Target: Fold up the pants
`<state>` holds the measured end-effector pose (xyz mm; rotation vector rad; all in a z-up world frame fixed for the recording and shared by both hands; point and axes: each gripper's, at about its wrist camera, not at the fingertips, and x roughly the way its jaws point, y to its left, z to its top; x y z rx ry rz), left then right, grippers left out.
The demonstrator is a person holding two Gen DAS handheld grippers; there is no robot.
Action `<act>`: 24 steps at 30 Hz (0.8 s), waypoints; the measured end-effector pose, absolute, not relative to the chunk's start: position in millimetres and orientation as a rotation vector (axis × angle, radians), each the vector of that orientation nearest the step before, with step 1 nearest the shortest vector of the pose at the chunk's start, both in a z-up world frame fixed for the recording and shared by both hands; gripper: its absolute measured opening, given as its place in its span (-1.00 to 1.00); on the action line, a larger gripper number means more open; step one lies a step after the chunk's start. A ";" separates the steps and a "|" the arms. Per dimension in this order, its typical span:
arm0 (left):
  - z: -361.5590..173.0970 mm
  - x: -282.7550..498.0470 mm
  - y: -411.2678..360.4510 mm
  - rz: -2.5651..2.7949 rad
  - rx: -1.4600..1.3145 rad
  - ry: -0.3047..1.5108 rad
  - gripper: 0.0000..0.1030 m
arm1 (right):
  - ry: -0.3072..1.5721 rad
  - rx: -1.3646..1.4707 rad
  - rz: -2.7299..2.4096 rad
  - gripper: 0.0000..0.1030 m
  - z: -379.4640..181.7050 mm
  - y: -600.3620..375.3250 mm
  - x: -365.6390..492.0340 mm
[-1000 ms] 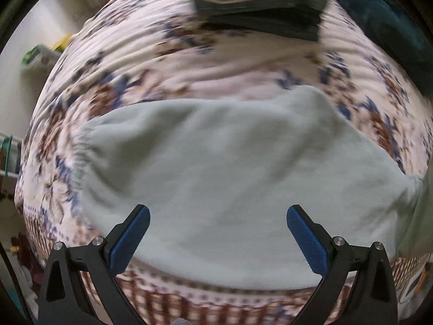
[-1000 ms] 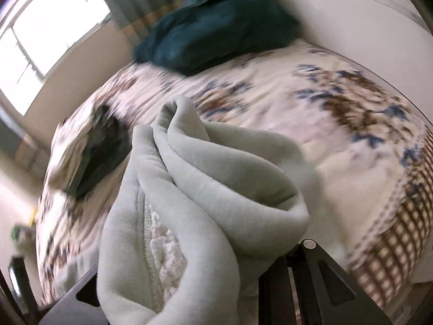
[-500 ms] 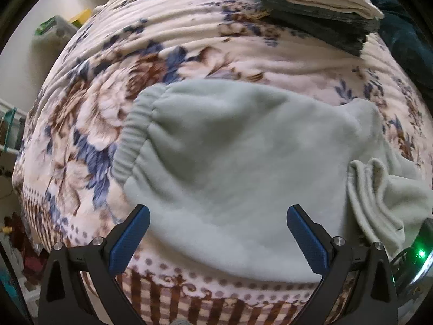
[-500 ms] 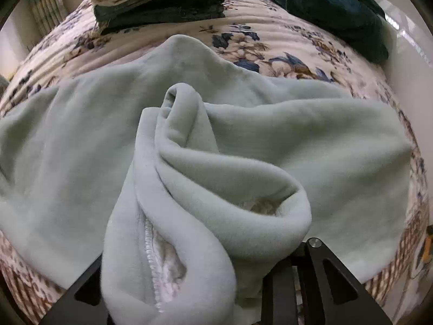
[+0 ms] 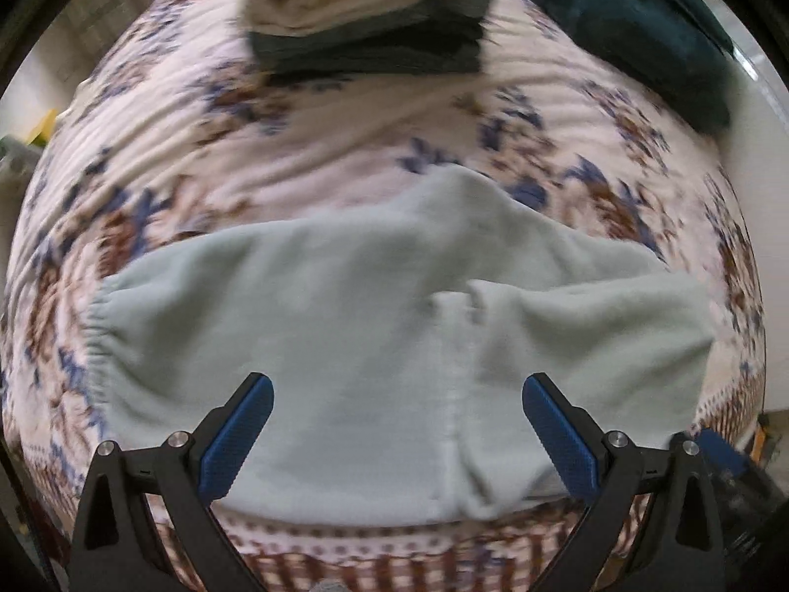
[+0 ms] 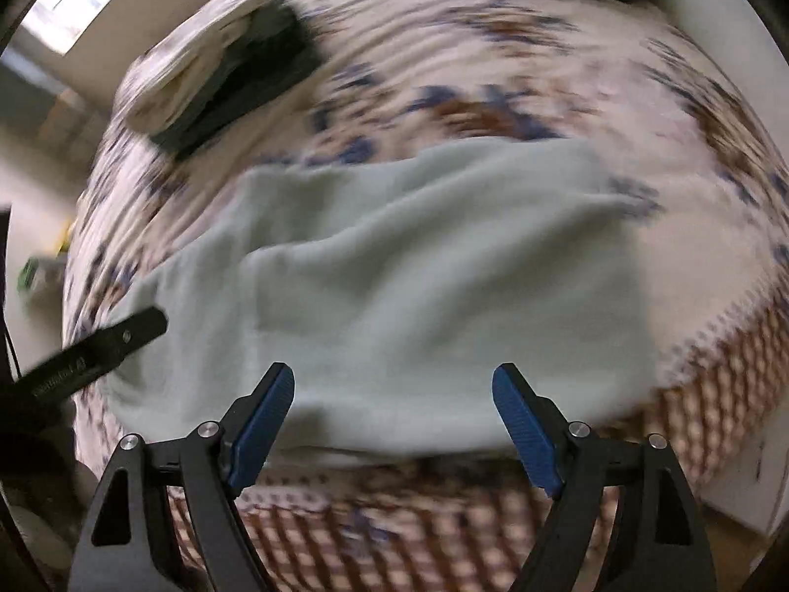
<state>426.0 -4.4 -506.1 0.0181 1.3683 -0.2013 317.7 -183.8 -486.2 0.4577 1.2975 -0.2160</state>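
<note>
Both tongs spread and empty over pale green fleece pants on the bed.

The right tongs have just been opening, with nothing now between the blue pads; the left tongs stand just as wide, gripping nothing. Below them the pants lie folded over themselves near the edge of the bed with its floral cover, elastic waistband to the left in the left wrist view. The fleece looks soft, thick and light, likely to sag and slide when lifted, so I would pinch a doubled edge or the waistband. A stack of folded clothes sits well beyond, and a dark teal garment lies further right.
</note>
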 end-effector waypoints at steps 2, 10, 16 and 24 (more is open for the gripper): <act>-515.6 426.4 -25.1 -0.230 0.029 1.385 1.00 | 1.296 0.479 -0.281 0.65 -484.9 -218.9 307.9; -579.2 438.6 -74.6 -0.277 -0.031 1.538 1.00 | 1.351 0.589 -0.434 0.65 -528.6 -324.0 282.5; -601.9 448.3 -62.8 -0.284 -0.186 1.555 -0.38 | 1.366 0.713 -0.435 0.65 -557.5 -352.3 270.6; -583.6 446.0 -24.3 -0.235 -0.153 1.494 -0.56 | 1.367 0.785 -0.356 0.65 -565.5 -364.7 275.8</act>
